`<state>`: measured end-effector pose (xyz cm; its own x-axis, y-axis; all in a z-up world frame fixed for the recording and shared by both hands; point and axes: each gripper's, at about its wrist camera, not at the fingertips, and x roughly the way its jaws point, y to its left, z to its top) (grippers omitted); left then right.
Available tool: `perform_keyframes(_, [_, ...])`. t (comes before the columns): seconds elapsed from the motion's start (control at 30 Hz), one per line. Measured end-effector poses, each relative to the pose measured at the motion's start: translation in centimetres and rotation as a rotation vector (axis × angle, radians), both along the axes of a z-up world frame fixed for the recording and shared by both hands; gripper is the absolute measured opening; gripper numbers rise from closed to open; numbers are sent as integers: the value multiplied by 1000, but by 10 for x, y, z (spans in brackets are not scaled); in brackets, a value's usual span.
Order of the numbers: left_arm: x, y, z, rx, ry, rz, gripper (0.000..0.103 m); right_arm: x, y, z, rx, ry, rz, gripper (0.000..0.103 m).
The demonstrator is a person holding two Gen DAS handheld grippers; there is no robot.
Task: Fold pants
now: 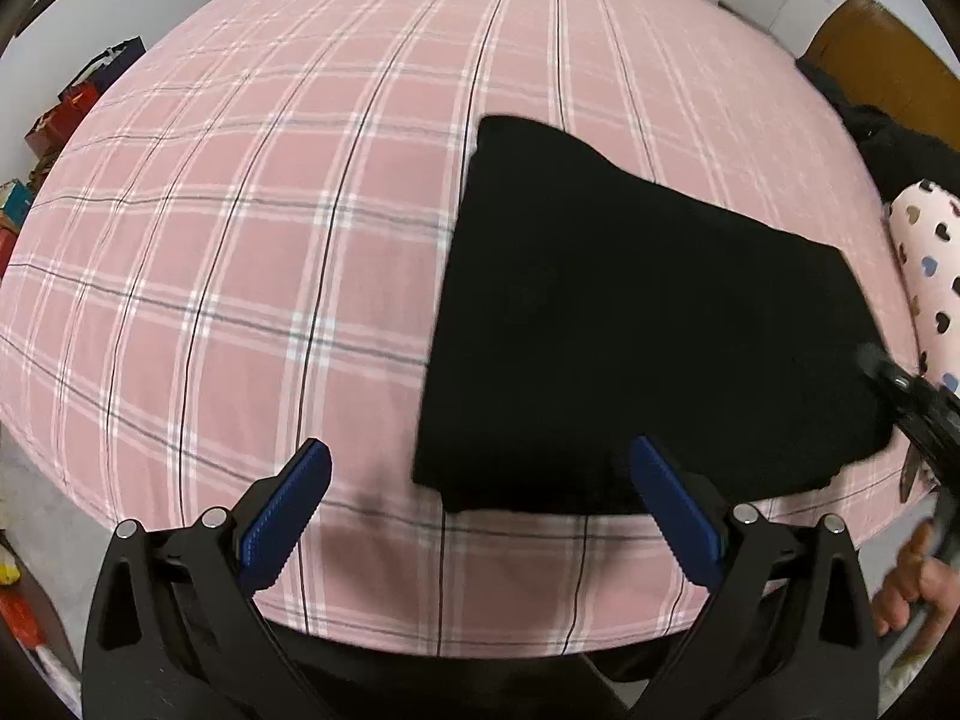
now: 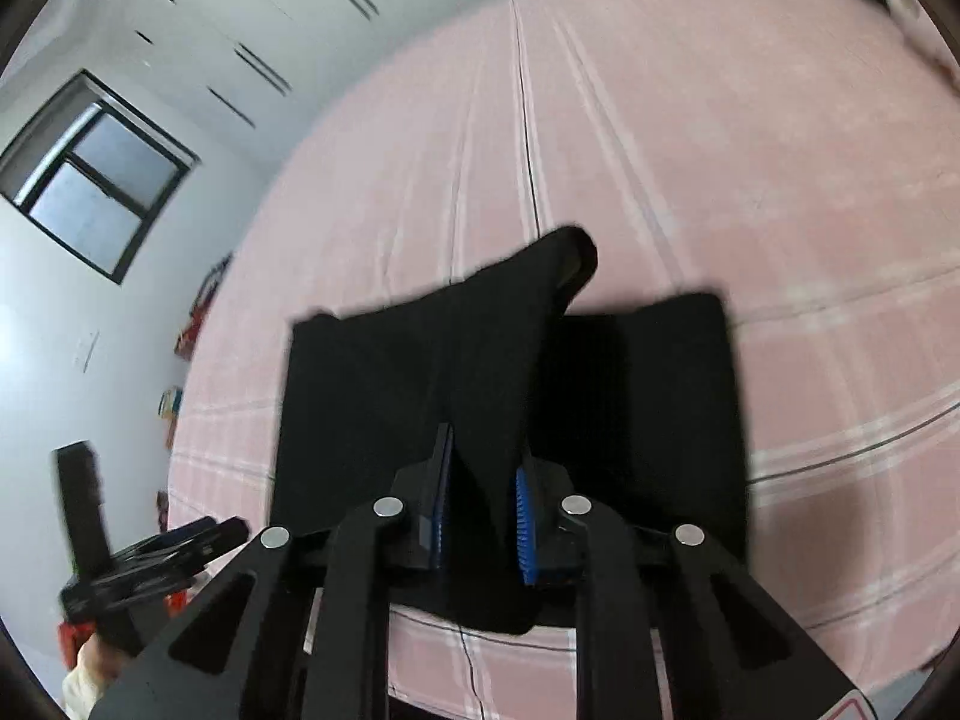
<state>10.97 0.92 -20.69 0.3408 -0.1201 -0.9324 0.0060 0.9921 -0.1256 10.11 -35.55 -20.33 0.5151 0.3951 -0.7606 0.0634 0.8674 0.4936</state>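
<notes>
Pants (image 1: 648,324), black and folded, lie near the front edge of the pink plaid bed (image 1: 240,240); left hand-held gripper (image 1: 480,498) hangs above with jaws wide apart, empty; right hand-held gripper (image 2: 480,480) is clamped on a lifted fold of the pants.

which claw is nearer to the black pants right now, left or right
Right. The right claw is closed on a raised fold of the black pants, lifting it. The left claw hangs open over the pink plaid bedsheet, beside their near corner, holding nothing.

The pants (image 1: 648,324) lie on the bed (image 1: 240,240), pillow (image 1: 930,264) to their right.
</notes>
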Motion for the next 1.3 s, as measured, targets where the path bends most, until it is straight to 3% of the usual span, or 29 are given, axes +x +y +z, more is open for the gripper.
perform_keyframes(0.07, [7, 0, -8, -25, 14, 4, 98, 3, -3, -32, -105, 118, 13, 29])
perform_keyframes(0.1, [12, -1, -15, -47, 34, 2, 98, 2, -8, -43, -121, 181, 8, 29])
perform_keyframes(0.13, [19, -1, -26, -71, 57, 3, 98, -2, -15, -46, -53, 186, -8, 29])
perform_keyframes(0.17, [23, -1, -33, -74, 80, 13, 98, -12, -26, -39, 3, 150, -62, 37])
perform_keyframes(0.2, [27, 0, -40, -98, 95, 20, 98, -20, -35, -31, -14, 117, -120, 61])
perform_keyframes(0.27, [32, 6, -49, -146, 109, 48, 98, -33, -48, -21, -55, 58, -213, 87])
perform_keyframes(0.43, [40, 22, -83, -321, 154, 124, 98, -17, -53, -66, 81, 218, -176, 87])
perform_keyframes(0.47, [41, 24, -84, -338, 140, 129, 95, -13, -50, -74, 137, 228, -160, 79])
perform_keyframes(0.5, [41, 25, -83, -350, 124, 120, 68, -8, -47, -83, 194, 214, -152, 58])
perform_keyframes(0.53, [41, 24, -78, -392, 110, 81, 50, -6, -42, -79, 183, 207, -161, 56])
perform_keyframes(0.57, [41, 26, -73, -412, 115, 68, 29, -5, -37, -69, 172, 187, -157, 40])
perform_keyframes(0.6, [41, 27, -62, -425, 107, 51, 19, -5, -35, -60, 166, 168, -156, 36])
perform_keyframes(0.63, [41, 29, -52, -408, 92, 35, 18, -7, -33, -44, 171, 134, -149, 24])
perform_keyframes(0.67, [39, 31, -40, -402, 73, 17, 17, -11, -33, -26, 203, 98, -140, 20])
perform_keyframes(0.73, [34, 43, -14, -442, 38, -19, 17, -22, -26, -2, 217, 53, -112, 19])
perform_keyframes(0.8, [24, 53, 0, -403, 16, -28, 18, -30, -18, -2, 144, 69, -81, 20])
perform_keyframes(0.9, [10, 70, -22, -338, 66, -17, 24, -42, -20, -35, -50, 194, -148, 28])
perform_keyframes(0.97, [1, 78, -51, -289, 133, 32, 27, -51, -26, -42, -54, 241, -210, 29])
perform_keyframes(1.0, [-8, 82, -55, -260, 120, 58, 33, -58, -25, -33, -7, 194, -223, 29])
perform_keyframes(1.03, [-13, 84, -53, -255, 94, 71, 37, -62, -20, -20, 20, 140, -216, 33])
perform_keyframes(1.07, [-19, 86, -48, -251, 66, 79, 41, -62, -15, -15, 23, 119, -204, 57])
perform_keyframes(1.13, [-27, 87, -37, -228, 21, 90, 52, -51, 8, -7, 9, 90, -124, 84])
perform_keyframes(1.23, [-30, 84, -16, -187, -44, 94, 61, -28, 38, -23, -23, 133, -29, 84])
perform_keyframes(1.3, [-32, 79, -2, -161, -68, 88, 73, -14, 54, -41, -13, 183, -10, 84])
